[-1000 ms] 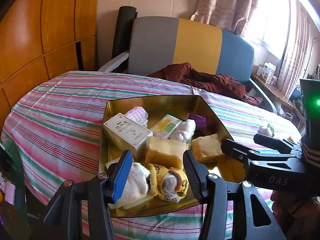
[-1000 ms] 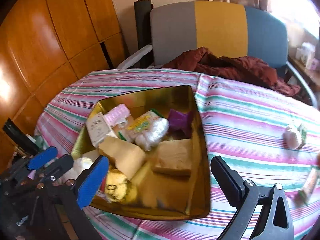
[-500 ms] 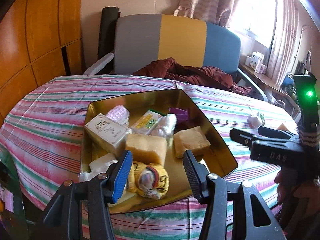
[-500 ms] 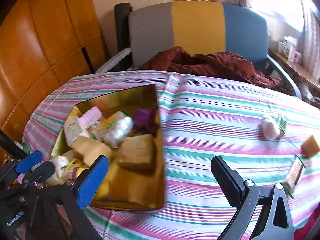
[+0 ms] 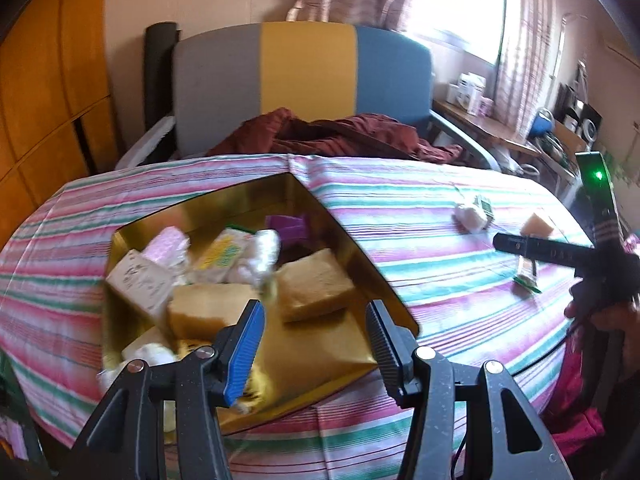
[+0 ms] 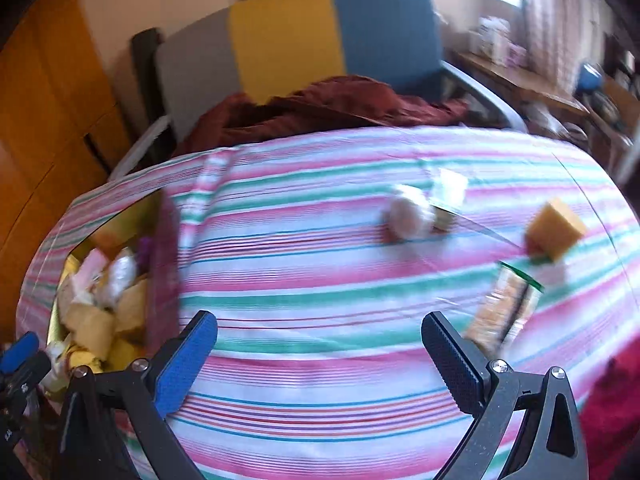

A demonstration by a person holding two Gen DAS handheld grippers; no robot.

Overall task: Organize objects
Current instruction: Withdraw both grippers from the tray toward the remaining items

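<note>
A gold tin tray on the striped table holds sponges, a white box, a pink roll and other small items; it also shows in the right wrist view at the left. My left gripper is open and empty over the tray's near edge. My right gripper is open and empty above bare cloth. On the table's right lie a yellow sponge, a snack packet and a white wad with a small pack. The right gripper also shows in the left wrist view.
A grey, yellow and blue chair with a dark red cloth stands behind the table. Wooden cabinets are at the left. A cluttered side shelf is at the right.
Both grippers have swung to the right. The right wrist view now faces the loose items on the table's right. The left gripper has pulled back from the tray's items.
</note>
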